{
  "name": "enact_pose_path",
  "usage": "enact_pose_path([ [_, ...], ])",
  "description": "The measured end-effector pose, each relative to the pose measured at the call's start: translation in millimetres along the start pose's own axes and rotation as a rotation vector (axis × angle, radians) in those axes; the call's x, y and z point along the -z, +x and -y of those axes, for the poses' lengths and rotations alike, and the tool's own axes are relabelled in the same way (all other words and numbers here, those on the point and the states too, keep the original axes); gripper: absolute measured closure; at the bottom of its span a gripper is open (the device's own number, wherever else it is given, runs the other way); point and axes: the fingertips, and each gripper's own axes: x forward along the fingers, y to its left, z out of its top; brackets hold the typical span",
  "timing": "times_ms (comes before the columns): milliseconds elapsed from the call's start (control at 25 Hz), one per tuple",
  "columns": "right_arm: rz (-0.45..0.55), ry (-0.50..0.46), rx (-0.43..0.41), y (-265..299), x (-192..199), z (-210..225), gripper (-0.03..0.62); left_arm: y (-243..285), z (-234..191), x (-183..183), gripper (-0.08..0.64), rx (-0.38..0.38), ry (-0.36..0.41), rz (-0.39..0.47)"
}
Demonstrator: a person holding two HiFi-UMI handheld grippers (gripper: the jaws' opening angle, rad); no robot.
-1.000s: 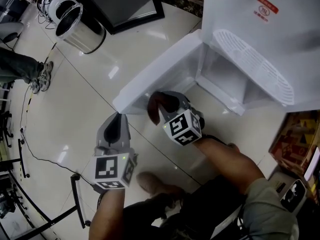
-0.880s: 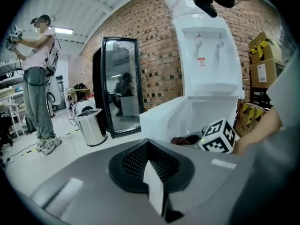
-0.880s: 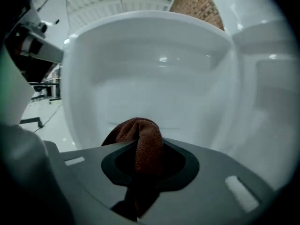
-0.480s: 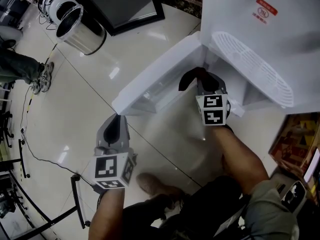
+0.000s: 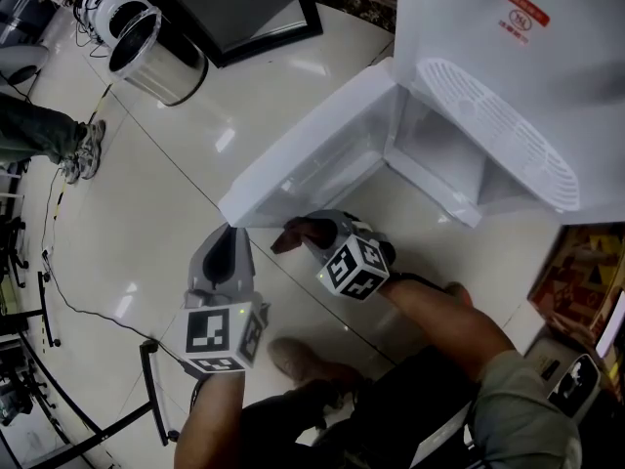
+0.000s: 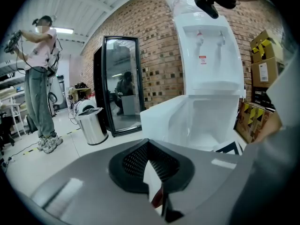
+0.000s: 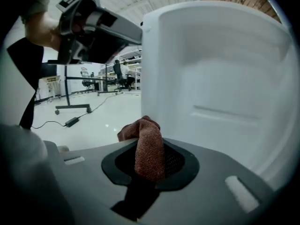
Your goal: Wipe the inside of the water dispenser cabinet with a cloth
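Observation:
The white water dispenser [image 5: 508, 76] stands at the upper right with its lower cabinet [image 5: 439, 159] open. Its door [image 5: 312, 149] swings out to the left. My right gripper [image 5: 301, 231] is low in front of the door's free end, outside the cabinet, shut on a reddish-brown cloth [image 5: 293, 234]. In the right gripper view the cloth [image 7: 149, 149] stands up between the jaws, with the door's white inner face [image 7: 220, 93] close on the right. My left gripper [image 5: 227, 242] hovers over the floor just left of it, shut and empty [image 6: 149, 163].
A metal bin [image 5: 151, 52] and a black-framed mirror [image 5: 234, 8] stand at the back left. Cardboard boxes [image 5: 576, 272] sit at the right. A bystander's shoes [image 5: 83, 149] and floor cables [image 5: 49, 262] are at the far left. My own foot [image 5: 298, 358] is below.
Half a second ago the right gripper held the cloth at the cabinet opening; it has since pulled back out, down and left, to the door's end. The left gripper stayed still.

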Motion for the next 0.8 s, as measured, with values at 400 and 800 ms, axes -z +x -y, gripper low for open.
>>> enact_pose_path([
  [400,-0.107,0.326,0.567,-45,67,181,0.497,1,-2,5,0.592,0.004,-0.017,-0.003],
  [800,0.014,0.164,0.325,-52,29,113,0.495,4,-3,0,0.592,-0.003,0.011,0.018],
])
